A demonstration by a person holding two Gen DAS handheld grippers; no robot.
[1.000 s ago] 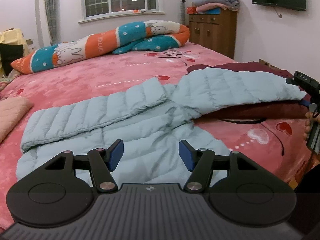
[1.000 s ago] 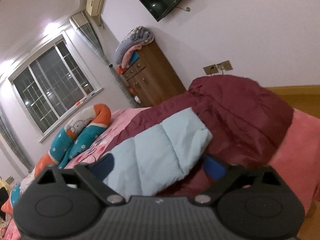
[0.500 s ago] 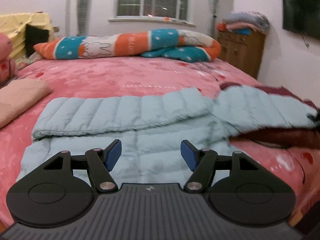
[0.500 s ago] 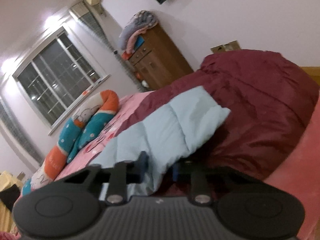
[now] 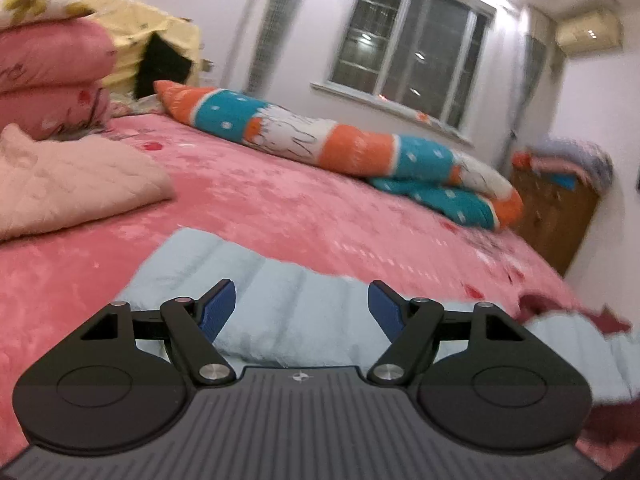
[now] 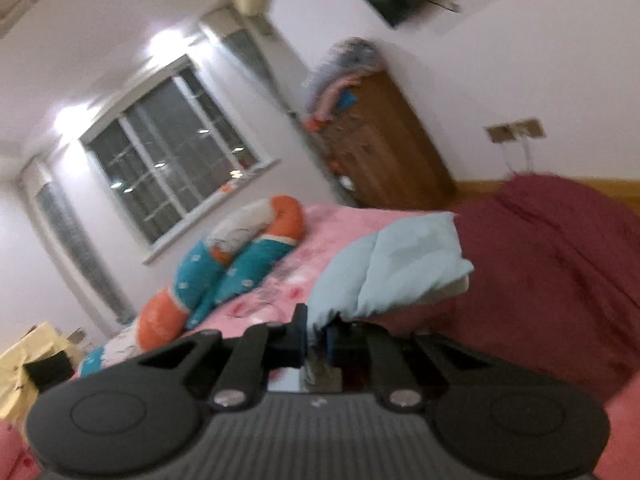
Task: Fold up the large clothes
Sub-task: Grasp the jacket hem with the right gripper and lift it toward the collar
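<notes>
On pink bed point(image 5: 280, 208): pale blue quilted puffer jacket point(image 5: 288, 312), flat.
Right gripper point(image 6: 317, 338): now pinching jacket's sleeve end, lifted; fold starting.
Left gripper point(image 5: 302, 310): jaws opening, empty, over jacket.

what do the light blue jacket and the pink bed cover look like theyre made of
Light blue jacket: looks like thin smooth synthetic shell over puffy filling, judging by the stitched, padded channels. Pink bed cover: probably plush fleece or velvet; its surface looks matte and fuzzy, though blur leaves this open.

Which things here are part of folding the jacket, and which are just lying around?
Job: light blue puffer jacket; right gripper shut on its sleeve; left gripper, opening above it.
Lying about: maroon coat; long rabbit pillow; pink quilt.
</notes>
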